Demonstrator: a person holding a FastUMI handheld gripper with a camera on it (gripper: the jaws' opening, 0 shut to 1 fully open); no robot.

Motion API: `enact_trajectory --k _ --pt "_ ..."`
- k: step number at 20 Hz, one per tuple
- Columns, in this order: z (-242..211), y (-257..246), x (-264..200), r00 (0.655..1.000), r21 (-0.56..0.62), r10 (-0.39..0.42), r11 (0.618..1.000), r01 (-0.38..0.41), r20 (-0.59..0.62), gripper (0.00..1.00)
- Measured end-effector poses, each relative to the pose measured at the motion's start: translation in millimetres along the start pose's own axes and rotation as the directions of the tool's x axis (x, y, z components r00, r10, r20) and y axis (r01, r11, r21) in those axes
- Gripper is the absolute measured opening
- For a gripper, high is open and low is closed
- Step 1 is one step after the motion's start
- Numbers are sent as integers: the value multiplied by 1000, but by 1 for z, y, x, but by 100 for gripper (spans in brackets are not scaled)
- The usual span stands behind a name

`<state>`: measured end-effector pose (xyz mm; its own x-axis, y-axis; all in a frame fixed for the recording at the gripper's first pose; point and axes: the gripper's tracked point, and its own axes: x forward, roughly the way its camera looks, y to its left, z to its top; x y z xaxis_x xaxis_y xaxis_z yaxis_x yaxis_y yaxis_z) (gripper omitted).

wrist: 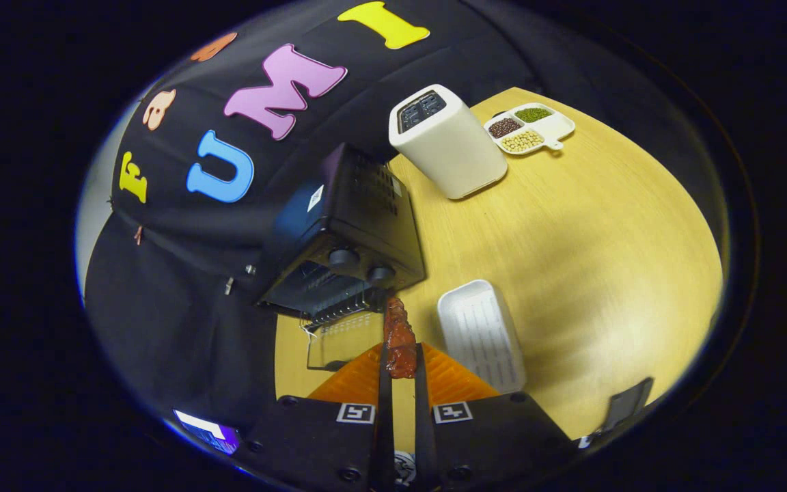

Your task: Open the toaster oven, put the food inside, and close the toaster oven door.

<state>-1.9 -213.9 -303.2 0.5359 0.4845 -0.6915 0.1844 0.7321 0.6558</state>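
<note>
Orange fingers (pixel 400 372) pinch a reddish-brown piece of food (pixel 399 335), nearly closed on it, just before the black toaster oven (pixel 342 236), whose glass door (pixel 335 342) hangs open. Insertion should go level over the door onto the rack. Open worktop (pixel 605 260) lies right; a white tray (pixel 482 335) sits near.

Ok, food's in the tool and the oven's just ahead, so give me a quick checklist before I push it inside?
1. Grip: tool shut on the skewer of meat: ok.
2. Toaster oven door is down, open: ok.
3. Rack visible inside, free of food: ok.
4. Skewer tip lined up with the opening: not ok, it points at the right edge below the knobs.
5. Path past the white tray: ok.
6. Depth left inside the oven: cannot tell.
</note>
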Motion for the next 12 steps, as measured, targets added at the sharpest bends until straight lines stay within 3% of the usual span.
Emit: enact_trajectory --k 3,6,12 --pt "-25 37 23 997 78 28 996 -34 74 16" --pt "-50 69 49 996 74 47 996 -53 69 16" --pt "-49 125 95 985 121 64 989 -84 159 16"
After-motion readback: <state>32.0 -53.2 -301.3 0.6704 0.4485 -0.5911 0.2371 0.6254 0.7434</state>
